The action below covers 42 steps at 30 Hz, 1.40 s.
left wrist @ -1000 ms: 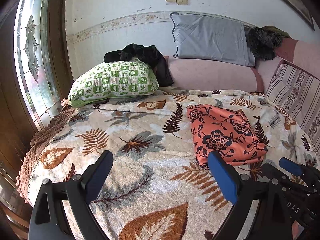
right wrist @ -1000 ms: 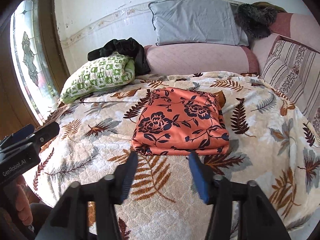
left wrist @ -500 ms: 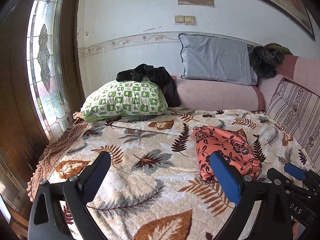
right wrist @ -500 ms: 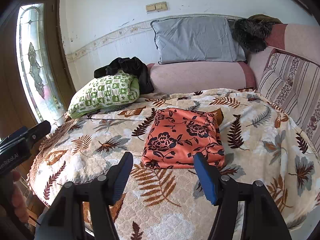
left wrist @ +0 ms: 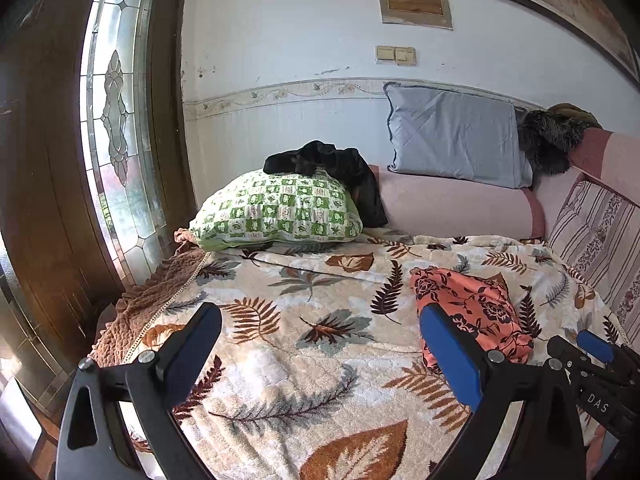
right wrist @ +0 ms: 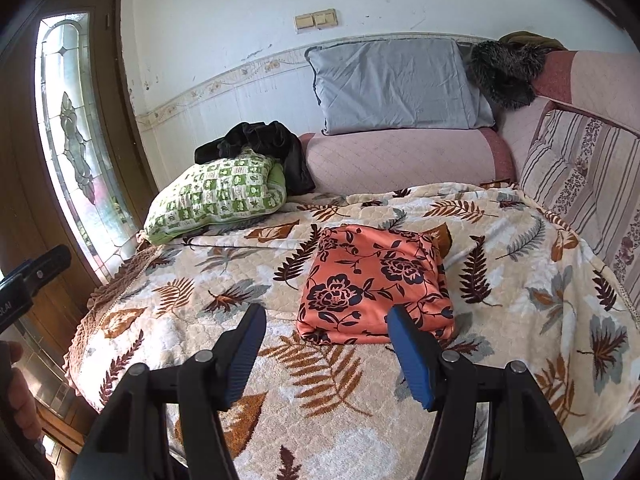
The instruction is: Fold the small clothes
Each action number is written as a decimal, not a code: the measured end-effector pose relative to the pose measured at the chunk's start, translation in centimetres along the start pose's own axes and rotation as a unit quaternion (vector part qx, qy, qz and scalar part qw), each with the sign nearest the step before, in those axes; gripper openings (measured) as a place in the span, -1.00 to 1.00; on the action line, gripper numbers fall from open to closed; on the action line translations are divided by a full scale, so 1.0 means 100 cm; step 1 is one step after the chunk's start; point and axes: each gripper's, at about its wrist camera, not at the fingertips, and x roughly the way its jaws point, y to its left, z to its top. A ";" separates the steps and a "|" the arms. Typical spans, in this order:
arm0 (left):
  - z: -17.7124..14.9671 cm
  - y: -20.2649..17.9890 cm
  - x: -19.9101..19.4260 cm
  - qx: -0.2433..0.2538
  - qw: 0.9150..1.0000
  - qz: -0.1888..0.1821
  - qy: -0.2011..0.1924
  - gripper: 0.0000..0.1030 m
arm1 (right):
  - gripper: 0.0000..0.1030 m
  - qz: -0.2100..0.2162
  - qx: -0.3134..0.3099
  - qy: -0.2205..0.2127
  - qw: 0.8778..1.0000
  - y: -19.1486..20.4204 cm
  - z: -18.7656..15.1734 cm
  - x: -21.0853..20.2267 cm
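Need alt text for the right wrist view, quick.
A folded orange floral garment lies on a leaf-print blanket, just beyond the open, empty right tool. A green checked pillow and grey pillow sit behind.

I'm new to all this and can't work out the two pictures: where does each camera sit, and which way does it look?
Left wrist: rides on the left gripper, looking over the bed toward the wall; the right gripper shows at its right edge.
Right wrist: rides on the right gripper, aimed at the folded cloth; a hand shows at left.
Shared: cloth, green pillow, grey pillow.
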 end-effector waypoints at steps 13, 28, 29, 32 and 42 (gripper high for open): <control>0.027 0.076 -0.059 -0.023 0.999 0.046 -0.019 0.95 | 0.30 0.022 0.000 -0.045 0.999 0.052 0.060 -0.049; 0.044 0.088 -0.071 -0.036 0.997 0.037 -0.054 1.00 | 0.39 0.022 -0.008 -0.086 0.996 0.066 0.093 -0.081; 0.042 0.088 -0.064 -0.037 0.997 0.040 -0.049 1.00 | 0.39 0.019 -0.009 -0.076 0.997 0.064 0.088 -0.075; 0.039 0.082 -0.041 -0.033 0.998 0.049 -0.033 1.00 | 0.39 0.014 -0.014 -0.050 0.999 0.052 0.072 -0.055; 0.047 0.035 0.022 -0.008 0.999 0.045 -0.002 1.00 | 0.39 -0.012 0.004 -0.025 1.000 0.002 0.062 -0.008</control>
